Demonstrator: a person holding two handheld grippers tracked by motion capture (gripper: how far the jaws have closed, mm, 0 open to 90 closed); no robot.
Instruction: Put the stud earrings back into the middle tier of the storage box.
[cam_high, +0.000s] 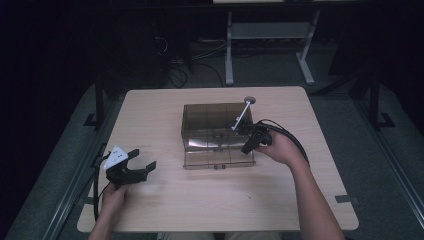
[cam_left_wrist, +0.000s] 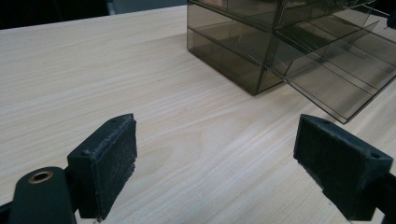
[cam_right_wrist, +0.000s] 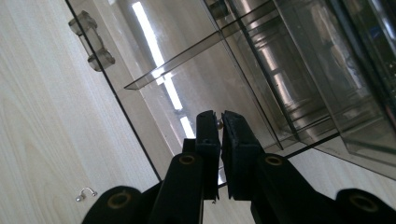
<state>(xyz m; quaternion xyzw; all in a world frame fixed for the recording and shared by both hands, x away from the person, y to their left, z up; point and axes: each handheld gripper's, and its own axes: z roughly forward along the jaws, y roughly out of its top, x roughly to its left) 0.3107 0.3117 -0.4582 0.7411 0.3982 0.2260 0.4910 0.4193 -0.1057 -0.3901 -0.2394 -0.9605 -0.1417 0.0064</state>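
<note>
Right gripper, jaws nearly closed on a tiny metal piece, over the smoky drawer cabinet's pulled-out drawer; left gripper wide open, empty, above the table.

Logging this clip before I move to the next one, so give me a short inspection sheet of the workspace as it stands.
Surface: light wooden table, bare around the box.
Job's things: smoky transparent plastic drawer box mid-table, a lower drawer pulled out toward the person.
Clutter: small bent metal hook lying loose on the wood beside the drawer.
Grippers: left gripper held over the table's left part, jaws wide apart, holding nothing; right gripper over the open drawer, jaws nearly closed on a tiny metallic bit.
Cables: black cable loops from the right gripper.
Surroundings: dark room, white desk frame and floor cables behind.
</note>
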